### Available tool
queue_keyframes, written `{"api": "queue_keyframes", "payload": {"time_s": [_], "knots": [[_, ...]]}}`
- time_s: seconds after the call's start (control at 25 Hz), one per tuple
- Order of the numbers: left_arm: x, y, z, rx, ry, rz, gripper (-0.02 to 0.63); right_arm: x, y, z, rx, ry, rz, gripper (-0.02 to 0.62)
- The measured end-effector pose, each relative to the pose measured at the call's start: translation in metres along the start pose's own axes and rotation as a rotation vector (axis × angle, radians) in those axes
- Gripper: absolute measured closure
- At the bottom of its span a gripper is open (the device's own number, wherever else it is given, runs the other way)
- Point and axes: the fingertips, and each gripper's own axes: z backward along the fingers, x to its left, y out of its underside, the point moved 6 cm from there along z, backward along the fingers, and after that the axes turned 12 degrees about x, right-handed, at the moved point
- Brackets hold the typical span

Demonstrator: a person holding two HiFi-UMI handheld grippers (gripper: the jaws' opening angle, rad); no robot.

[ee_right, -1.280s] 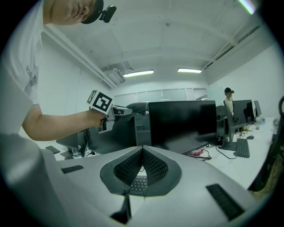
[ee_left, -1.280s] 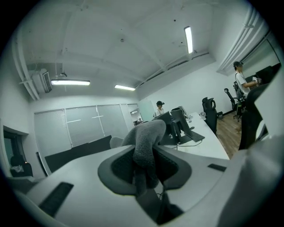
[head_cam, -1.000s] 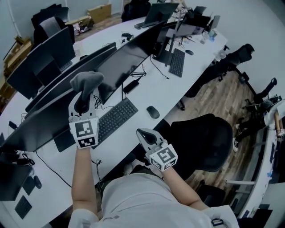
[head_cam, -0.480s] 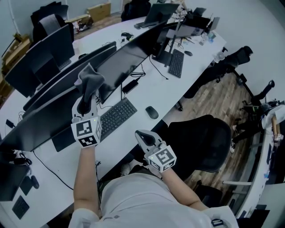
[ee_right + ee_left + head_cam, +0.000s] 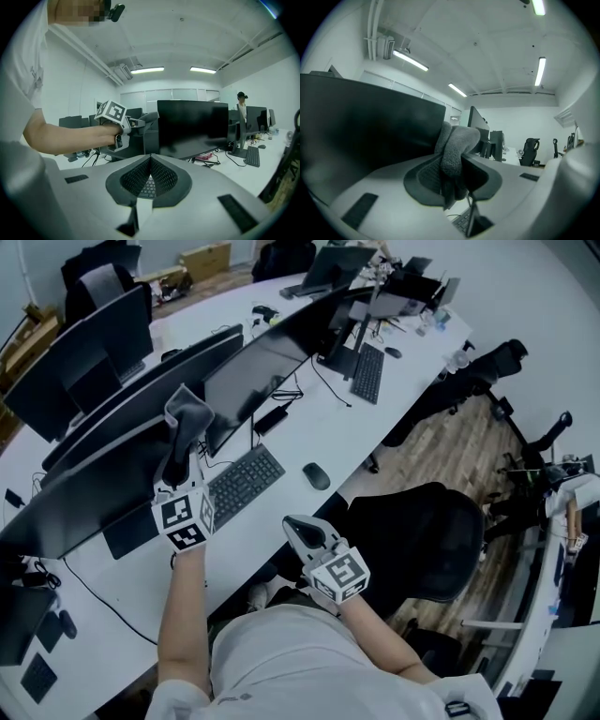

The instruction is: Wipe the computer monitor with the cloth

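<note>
My left gripper (image 5: 181, 457) is shut on a grey cloth (image 5: 188, 414), which bunches out above its jaws and is also seen as the cloth (image 5: 456, 143) between the dark pads. It is raised against the dark screen of the near monitor (image 5: 89, 486), whose black panel fills the left of the left gripper view as the monitor (image 5: 361, 126). My right gripper (image 5: 298, 527) is shut and holds nothing; it hangs near the desk's front edge, over my lap. From the right gripper view I see the left gripper (image 5: 140, 120) in front of a black monitor (image 5: 192, 126).
A black keyboard (image 5: 241, 486) and mouse (image 5: 316, 475) lie on the white desk (image 5: 319, 423). A second monitor (image 5: 262, 367) stands to the right of the near one, more screens behind. A black office chair (image 5: 427, 540) is at my right. A person (image 5: 242, 107) stands far off.
My left gripper has moved the cloth up and slightly right along the monitor's right edge; the cloth now stands more upright. The right gripper has barely moved.
</note>
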Motion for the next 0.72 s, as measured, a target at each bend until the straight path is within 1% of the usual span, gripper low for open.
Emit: {"api": "queue_keyframes", "payload": {"time_s": [0.2, 0.36, 0.72], "knots": [[0.005, 0.024, -0.009, 0.044, -0.013, -0.002, 0.514, 0.004, 0.007, -0.003, 0.033, -0.004, -0.005, 0.588], [0.01, 0.05, -0.018, 0.096, -0.015, 0.008, 0.514, 0.008, 0.016, -0.006, 0.06, -0.005, -0.007, 0.588], [0.02, 0.094, -0.033, 0.185, -0.003, 0.0, 0.512, 0.011, 0.037, -0.004, 0.118, 0.026, -0.047, 0.588]]}}
